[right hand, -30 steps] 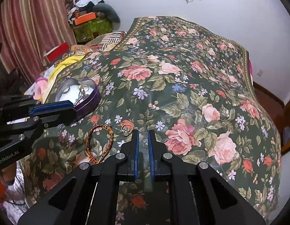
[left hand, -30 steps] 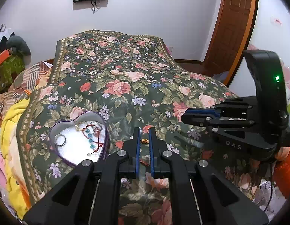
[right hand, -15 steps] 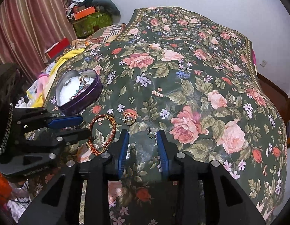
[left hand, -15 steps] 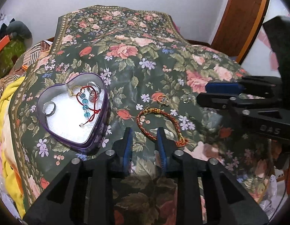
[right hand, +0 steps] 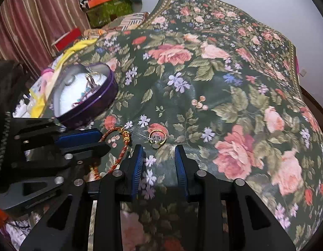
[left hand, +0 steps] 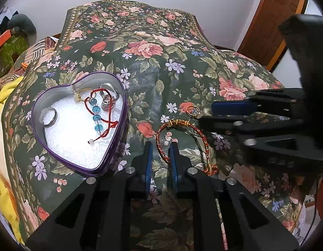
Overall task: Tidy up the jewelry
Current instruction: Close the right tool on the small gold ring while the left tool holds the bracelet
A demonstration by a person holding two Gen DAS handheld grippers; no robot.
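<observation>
The braided bracelet (left hand: pixel 182 142) lies on the bed (left hand: pixel 161 67), its left cord between the closing left gripper (left hand: pixel 160 146) jaws (not yet pinched); right gripper (right hand: pixel 159 152) jaws apart, just short of the gold ring (right hand: pixel 157 137).

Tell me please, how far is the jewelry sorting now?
Done: the heart tin already holds rings and a beaded red cord. In hand: the left gripper straddles the braided bracelet, jaws closing, not yet gripping it; the right gripper, open, sits just short of the gold ring. Left: both pieces still lie on the bedspread.
</observation>
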